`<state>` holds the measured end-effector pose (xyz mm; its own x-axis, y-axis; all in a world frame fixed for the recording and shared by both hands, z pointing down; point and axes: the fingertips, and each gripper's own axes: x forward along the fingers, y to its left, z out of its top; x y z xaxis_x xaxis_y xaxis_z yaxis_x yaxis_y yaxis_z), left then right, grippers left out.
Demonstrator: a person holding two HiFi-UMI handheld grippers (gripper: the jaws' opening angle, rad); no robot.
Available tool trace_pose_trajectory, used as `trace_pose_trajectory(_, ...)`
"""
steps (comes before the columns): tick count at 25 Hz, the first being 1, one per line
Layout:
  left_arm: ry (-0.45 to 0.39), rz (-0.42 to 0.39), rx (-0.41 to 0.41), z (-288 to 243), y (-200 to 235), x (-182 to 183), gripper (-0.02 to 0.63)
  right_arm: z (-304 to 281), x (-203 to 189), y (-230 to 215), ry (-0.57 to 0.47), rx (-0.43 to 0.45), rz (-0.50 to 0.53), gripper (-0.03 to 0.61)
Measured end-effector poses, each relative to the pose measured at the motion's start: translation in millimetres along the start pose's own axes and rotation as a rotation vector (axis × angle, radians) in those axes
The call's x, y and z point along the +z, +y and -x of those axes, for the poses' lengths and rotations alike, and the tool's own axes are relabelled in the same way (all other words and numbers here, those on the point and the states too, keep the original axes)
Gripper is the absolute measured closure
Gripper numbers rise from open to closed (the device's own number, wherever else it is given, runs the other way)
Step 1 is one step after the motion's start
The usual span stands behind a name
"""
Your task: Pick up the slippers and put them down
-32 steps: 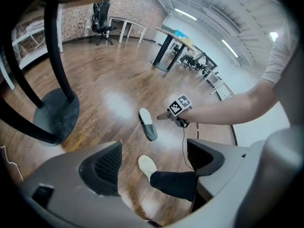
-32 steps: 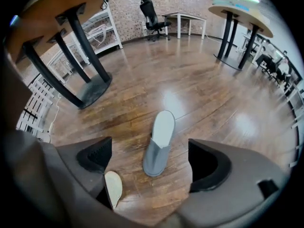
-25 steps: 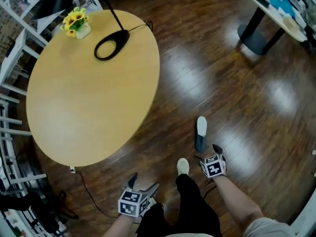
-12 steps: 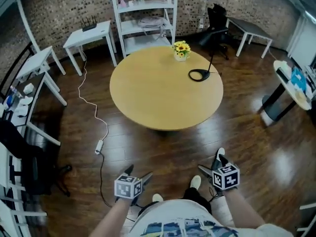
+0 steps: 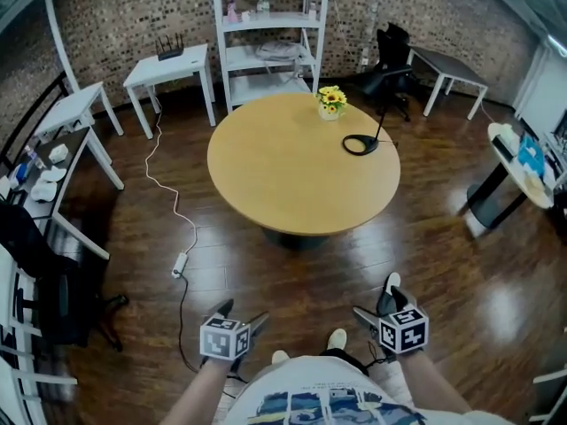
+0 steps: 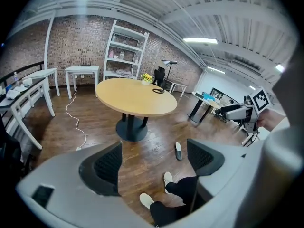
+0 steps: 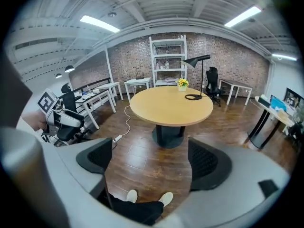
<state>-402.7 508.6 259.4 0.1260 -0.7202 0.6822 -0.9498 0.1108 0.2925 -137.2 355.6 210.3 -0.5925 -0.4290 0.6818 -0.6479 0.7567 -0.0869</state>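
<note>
One dark slipper with a white insole (image 6: 178,150) lies on the wooden floor near the round table's base. In the head view only the slipper's tip (image 5: 392,282) shows, just beyond my right gripper (image 5: 374,304). My left gripper (image 5: 241,313) is held low at the left, apart from the slipper. Both grippers are open and empty: the left gripper (image 6: 154,160) frames bare floor and the person's white shoes (image 6: 167,177), and the right gripper (image 7: 149,161) looks toward the table. I see no second slipper.
A round wooden table (image 5: 303,162) on a dark pedestal carries a flower pot (image 5: 330,102) and a black lamp (image 5: 361,143). A white cable (image 5: 170,206) trails across the floor at the left. White desks, a shelf unit (image 5: 270,38) and office chairs line the walls.
The head view has swung up from the floor to take in the whole room. Both grippers stay low and open, and the slipper still lies on the floor.
</note>
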Motion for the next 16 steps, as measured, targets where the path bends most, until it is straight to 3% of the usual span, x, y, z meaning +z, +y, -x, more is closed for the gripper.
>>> trace_pose_trajectory(16,-0.003,0.002,-0.006,7,-13,-12,0.184,14,-18,3,0.014,0.007,0.009,0.061)
